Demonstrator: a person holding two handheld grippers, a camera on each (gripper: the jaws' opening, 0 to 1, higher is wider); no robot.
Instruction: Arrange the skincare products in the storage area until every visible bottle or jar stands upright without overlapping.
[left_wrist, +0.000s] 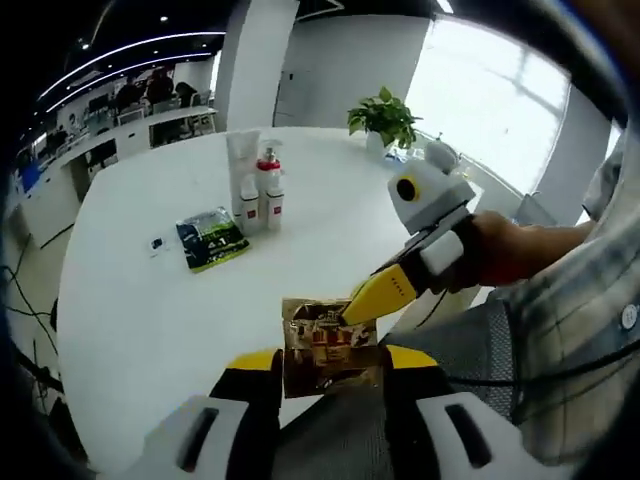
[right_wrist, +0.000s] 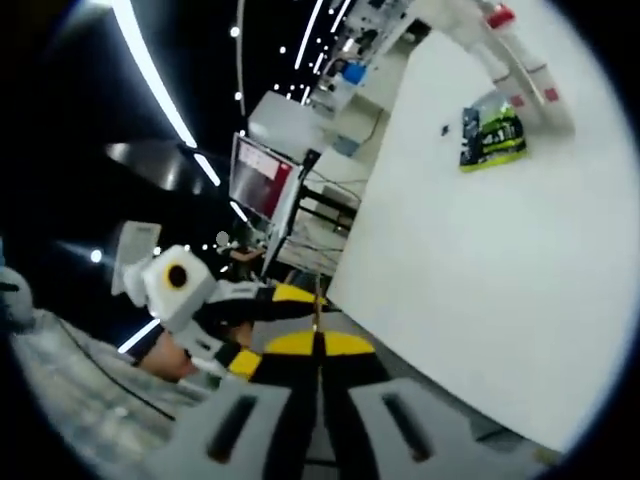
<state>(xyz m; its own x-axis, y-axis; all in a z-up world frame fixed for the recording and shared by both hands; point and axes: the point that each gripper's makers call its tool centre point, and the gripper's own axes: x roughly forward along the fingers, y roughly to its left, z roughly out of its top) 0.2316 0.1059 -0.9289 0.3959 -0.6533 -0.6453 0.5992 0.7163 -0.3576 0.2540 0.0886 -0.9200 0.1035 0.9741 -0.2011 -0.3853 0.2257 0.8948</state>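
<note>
Open-plan office: large round white worktop (left_wrist: 140, 330), desk rows with chairs (left_wrist: 120, 125) behind it, ceiling light strips (left_wrist: 120, 50), a monitor (right_wrist: 262, 175), potted plant (left_wrist: 383, 118) at the worktop's far edge by big windows (left_wrist: 500, 90).

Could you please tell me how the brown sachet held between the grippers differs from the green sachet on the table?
The brown sachet is held off the table's near edge, pinched by both the left gripper and the right gripper; the green sachet lies flat on the white table, untouched. The brown sachet has gold and red printing; the green sachet is dark with lime green. The green sachet sits near the upright bottles; the brown sachet is far from them. Both are flat packets.
</note>
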